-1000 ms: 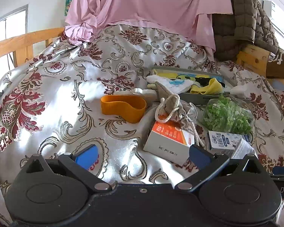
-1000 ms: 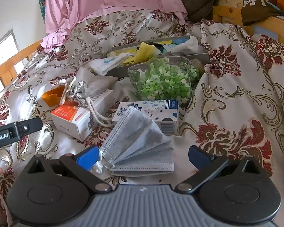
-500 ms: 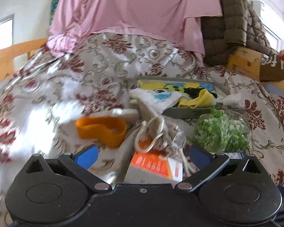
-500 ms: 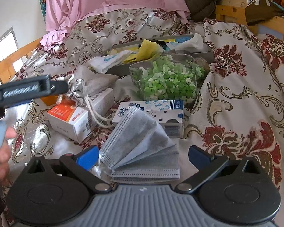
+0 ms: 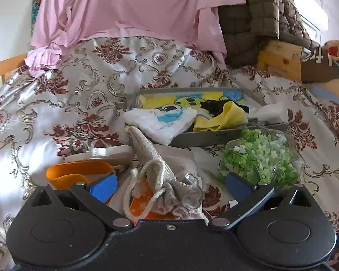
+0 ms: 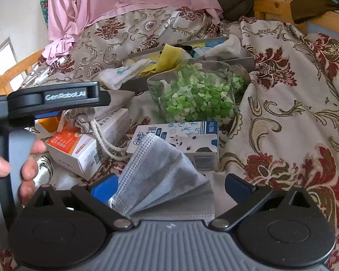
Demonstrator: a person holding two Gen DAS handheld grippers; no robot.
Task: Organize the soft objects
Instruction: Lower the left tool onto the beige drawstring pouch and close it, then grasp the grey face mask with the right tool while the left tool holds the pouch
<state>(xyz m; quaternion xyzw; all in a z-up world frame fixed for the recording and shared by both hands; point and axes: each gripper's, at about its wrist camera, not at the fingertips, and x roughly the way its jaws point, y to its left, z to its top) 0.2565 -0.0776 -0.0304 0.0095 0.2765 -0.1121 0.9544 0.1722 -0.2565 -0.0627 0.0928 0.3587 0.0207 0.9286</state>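
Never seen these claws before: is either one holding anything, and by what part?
Neither. The left gripper is open around the drawstring pouch; the right gripper is open over the grey masks.

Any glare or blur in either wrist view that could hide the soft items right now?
Left wrist view: sunlight blows out the satin bedspread at left; the drawstring pouch stays sharp. Right wrist view: even light, the grey mask crisp, only fisheye bending at the edges.

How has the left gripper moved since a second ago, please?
Yes: the left gripper advanced toward the drawstring pouch, judged against the grey tray, jaws open.
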